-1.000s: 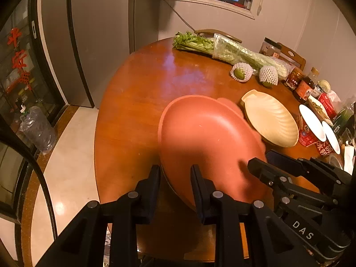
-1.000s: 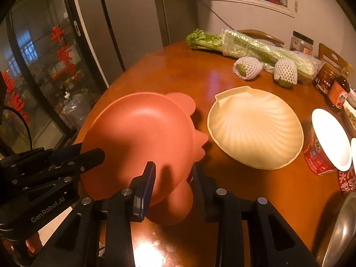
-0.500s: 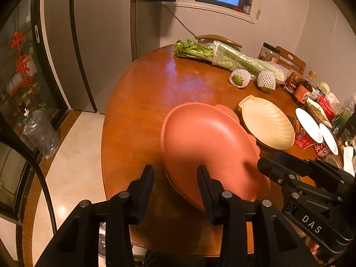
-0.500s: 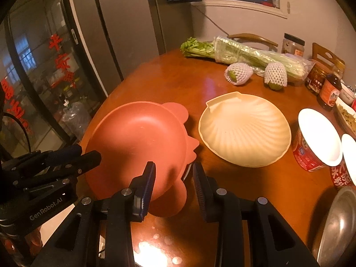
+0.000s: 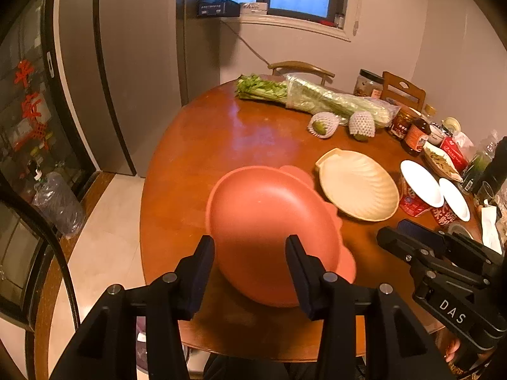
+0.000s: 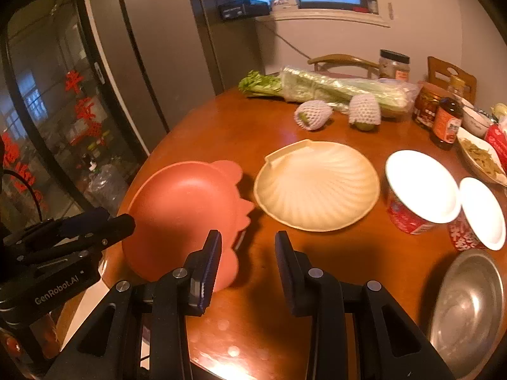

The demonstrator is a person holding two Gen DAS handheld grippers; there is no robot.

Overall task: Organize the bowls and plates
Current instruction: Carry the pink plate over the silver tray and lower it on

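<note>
Your left gripper is hovering over the near edge of the table, and its fingers are opening with nothing pressed between the pads; the pink plate is lying on the table beyond and below them, its near rim showing in the gap between the two fingers. Your right gripper is holding its fingers partly apart and gripping nothing. In the right wrist view the pink plate is sitting to the left of those fingers, its lobed edge just beside the left one, and bare table is showing in the gap. The shell plate is resting farther back on the table, just right of the pink plate and close to it; whether the two rims are touching is hard to tell. A steel bowl is lying at the right near edge, well apart from both plates.
</note>
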